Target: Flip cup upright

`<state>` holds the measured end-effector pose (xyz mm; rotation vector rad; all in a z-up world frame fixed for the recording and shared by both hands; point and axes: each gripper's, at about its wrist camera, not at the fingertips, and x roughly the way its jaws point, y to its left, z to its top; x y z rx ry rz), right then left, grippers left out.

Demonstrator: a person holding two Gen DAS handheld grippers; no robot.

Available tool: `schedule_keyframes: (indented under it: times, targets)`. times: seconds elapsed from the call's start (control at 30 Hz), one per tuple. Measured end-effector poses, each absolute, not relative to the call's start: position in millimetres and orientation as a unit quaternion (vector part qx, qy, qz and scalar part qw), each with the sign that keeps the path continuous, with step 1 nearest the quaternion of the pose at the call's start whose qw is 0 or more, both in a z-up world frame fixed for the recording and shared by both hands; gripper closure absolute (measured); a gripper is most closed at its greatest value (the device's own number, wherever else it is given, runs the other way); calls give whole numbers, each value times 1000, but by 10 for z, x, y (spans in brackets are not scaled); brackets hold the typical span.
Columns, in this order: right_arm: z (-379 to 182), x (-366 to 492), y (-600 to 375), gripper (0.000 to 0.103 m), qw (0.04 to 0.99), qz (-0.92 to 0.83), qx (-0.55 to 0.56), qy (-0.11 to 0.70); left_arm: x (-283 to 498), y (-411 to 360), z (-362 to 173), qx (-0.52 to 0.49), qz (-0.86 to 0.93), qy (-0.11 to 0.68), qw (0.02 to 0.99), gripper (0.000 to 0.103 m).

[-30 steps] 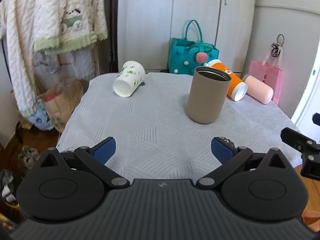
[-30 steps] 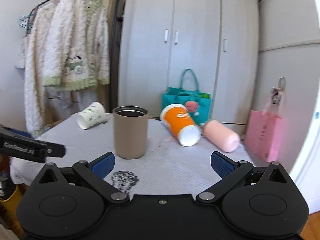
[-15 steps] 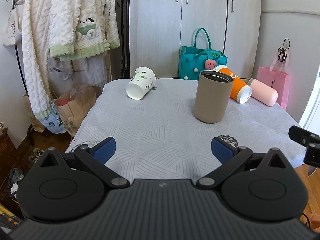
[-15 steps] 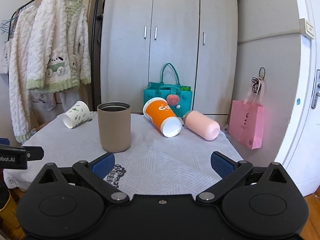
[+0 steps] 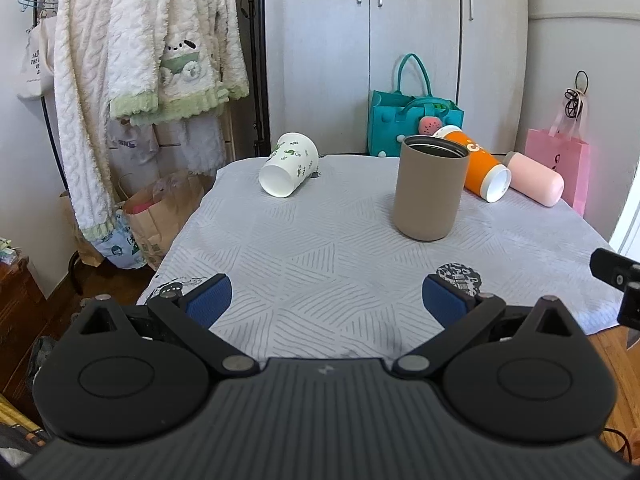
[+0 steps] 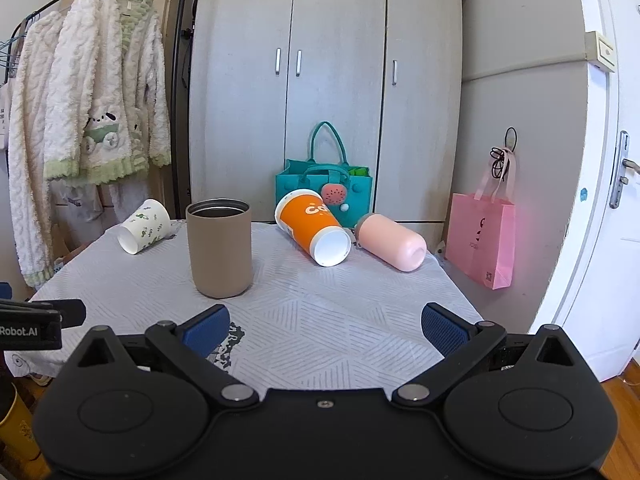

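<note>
A tan cup (image 5: pixel 431 190) (image 6: pixel 219 248) stands upright on the table, mouth up. A white cup with green print (image 5: pixel 289 164) (image 6: pixel 144 231) lies on its side at the far left. An orange cup (image 5: pixel 478 164) (image 6: pixel 312 229) and a pink cup (image 5: pixel 535 178) (image 6: pixel 390 242) lie on their sides at the far right. My left gripper (image 5: pixel 326 302) is open and empty over the table's near edge. My right gripper (image 6: pixel 325 326) is open and empty at the near edge, to the right of the left one.
The table (image 5: pixel 320 248) has a grey patterned cloth. A teal bag (image 6: pixel 322 190) stands behind it by the wardrobe (image 6: pixel 328 80). A pink bag (image 6: pixel 480 240) hangs at the right. Robes (image 5: pixel 140 60) hang on a rack at the left, a paper bag (image 5: pixel 160 212) below.
Both grippers have drawn back and risen from the table, so the cups look farther and smaller. Nothing on the table has moved.
</note>
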<state>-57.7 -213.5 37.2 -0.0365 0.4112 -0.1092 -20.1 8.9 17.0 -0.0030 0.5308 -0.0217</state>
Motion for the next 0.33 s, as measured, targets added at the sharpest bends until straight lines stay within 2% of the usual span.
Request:
schedule_keyframes:
  times: [0.33]
  targets:
    - [343,-551,-2177,0,976,-60,-9,211,-183,104,158,1,-9,262,965,0]
